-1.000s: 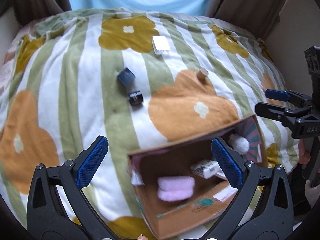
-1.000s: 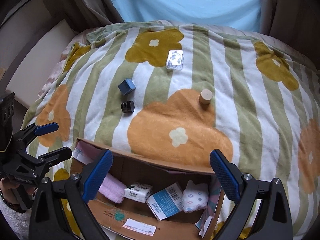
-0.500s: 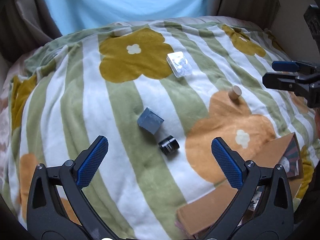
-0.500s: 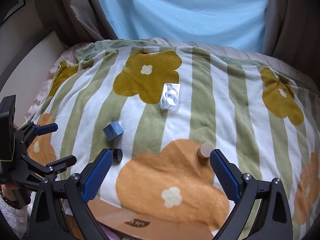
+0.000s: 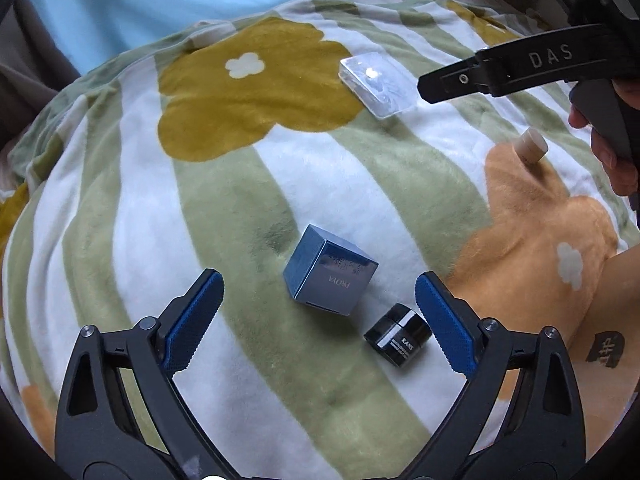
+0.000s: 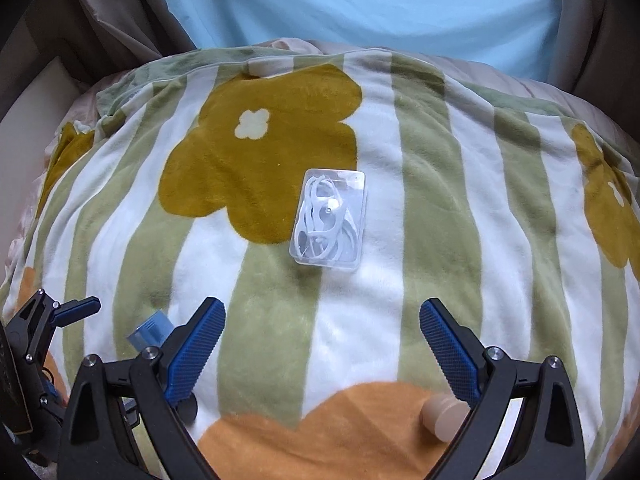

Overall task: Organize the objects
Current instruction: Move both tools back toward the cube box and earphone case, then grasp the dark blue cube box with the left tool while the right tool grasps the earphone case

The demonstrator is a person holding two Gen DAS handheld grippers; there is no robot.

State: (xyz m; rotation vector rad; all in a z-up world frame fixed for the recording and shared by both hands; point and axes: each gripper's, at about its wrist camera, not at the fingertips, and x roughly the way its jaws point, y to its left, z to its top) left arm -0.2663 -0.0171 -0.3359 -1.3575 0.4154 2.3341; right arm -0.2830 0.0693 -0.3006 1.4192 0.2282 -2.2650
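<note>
A blue cube box (image 5: 330,276) and a small black jar (image 5: 399,340) lie on the flowered blanket (image 5: 224,216), just ahead of my open, empty left gripper (image 5: 318,320). A clear case of white earphones (image 6: 329,218) lies ahead of my open, empty right gripper (image 6: 320,344); it also shows in the left wrist view (image 5: 378,84). A tan cylinder (image 6: 442,418) stands by the right gripper's right finger and shows in the left wrist view (image 5: 531,146). The blue box edge (image 6: 150,330) peeks behind the right gripper's left finger.
A cardboard box edge (image 5: 608,320) sits at the lower right of the left wrist view. The right gripper's arm (image 5: 520,68) reaches in at upper right there. A light blue cloth (image 6: 360,4) and curtains back the bed. A small pale object (image 6: 269,67) lies at the blanket's far edge.
Both grippers moved forward, away from the cardboard box. The blue box and jar now lie close to the left gripper, the earphone case nearer the right. Both stay open.
</note>
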